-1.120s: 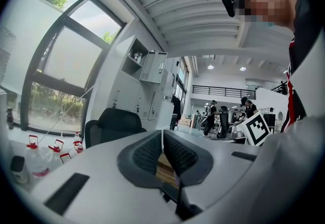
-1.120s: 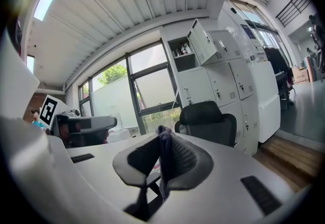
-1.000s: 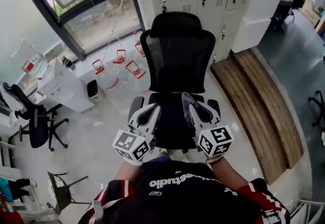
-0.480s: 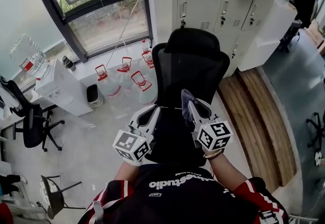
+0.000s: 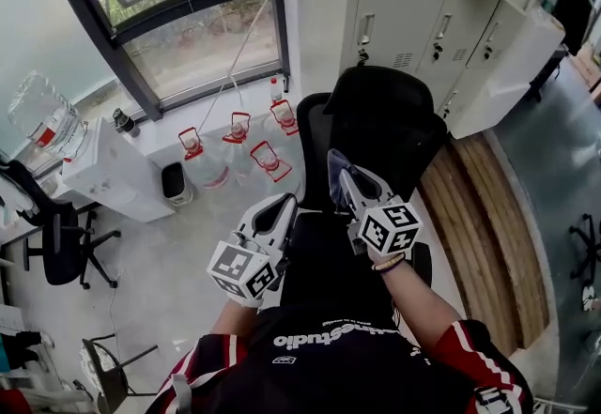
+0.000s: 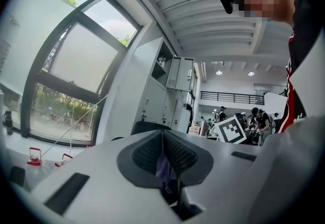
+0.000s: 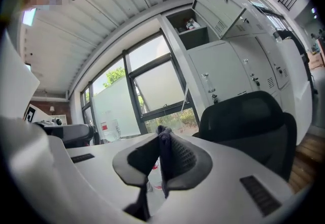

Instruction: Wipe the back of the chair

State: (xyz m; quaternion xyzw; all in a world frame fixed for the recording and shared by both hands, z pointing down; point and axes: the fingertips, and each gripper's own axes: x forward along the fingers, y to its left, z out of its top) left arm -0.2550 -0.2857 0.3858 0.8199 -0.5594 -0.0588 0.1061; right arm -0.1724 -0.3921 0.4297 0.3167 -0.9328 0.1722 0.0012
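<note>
Matt black mesh covers the chair (image 5: 390, 130) back. The left gripper (image 5: 285, 207) and right gripper (image 5: 338, 177) are smooth grey plastic with ribbed rubber pads, the left nipping soft lilac cloth (image 6: 163, 167), the right blue-grey cloth (image 5: 334, 163). Lockers (image 5: 404, 8): satin painted metal.

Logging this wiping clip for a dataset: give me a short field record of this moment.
left gripper: shut; a purple sliver shows between its pads, unclear what it is
right gripper: shut on cloth
chair: black, in front of the person
contact: cloth not yet on the chair back, judging by the right gripper view
floor by window: water jugs
</note>
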